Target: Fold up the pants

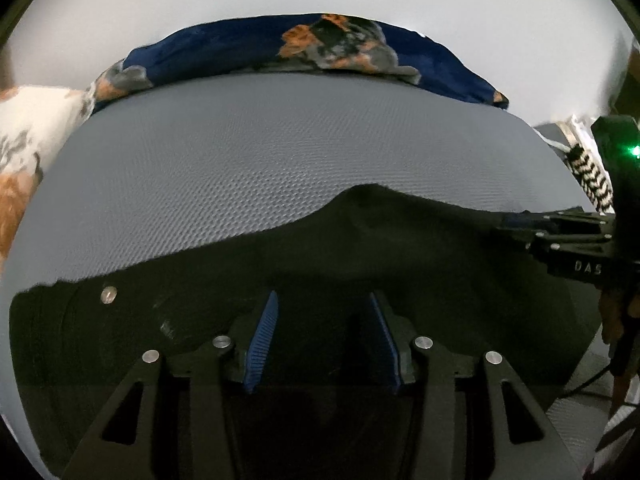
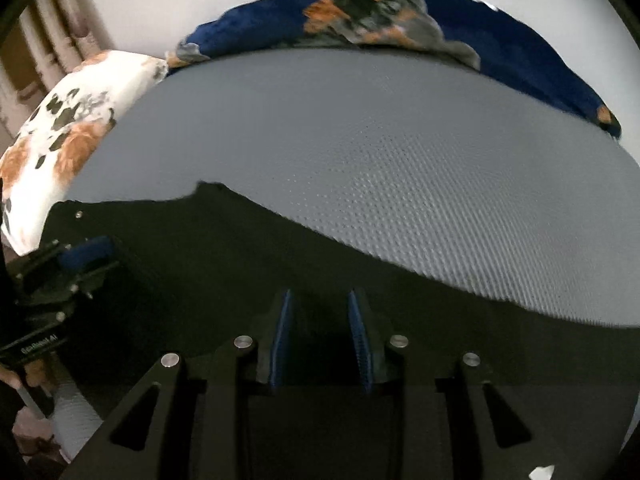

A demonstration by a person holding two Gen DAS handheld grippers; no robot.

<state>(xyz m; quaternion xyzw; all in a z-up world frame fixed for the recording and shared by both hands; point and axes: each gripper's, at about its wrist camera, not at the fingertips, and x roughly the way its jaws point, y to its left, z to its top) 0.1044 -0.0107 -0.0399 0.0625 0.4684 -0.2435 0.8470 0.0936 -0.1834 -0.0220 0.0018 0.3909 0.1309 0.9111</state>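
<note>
Black pants (image 1: pixel 312 248) lie spread on a grey textured mattress (image 1: pixel 256 148), with a metal button (image 1: pixel 109 294) at the waist on the left. My left gripper (image 1: pixel 323 300) is open, its blue-padded fingers low over the black cloth. It also shows at the left in the right wrist view (image 2: pixel 86 256). My right gripper (image 2: pixel 320 300) is open over the pants (image 2: pixel 224 248), and shows at the right in the left wrist view (image 1: pixel 516 222) at the cloth's edge. No cloth is visibly clamped between either pair of fingers.
A navy blanket with orange and grey print (image 1: pixel 304 48) lies along the far edge of the mattress (image 2: pixel 400 140). A white floral pillow (image 2: pixel 64 136) sits at the left. A black-and-white striped cord (image 1: pixel 592 176) and a green light (image 1: pixel 634 151) are at the right.
</note>
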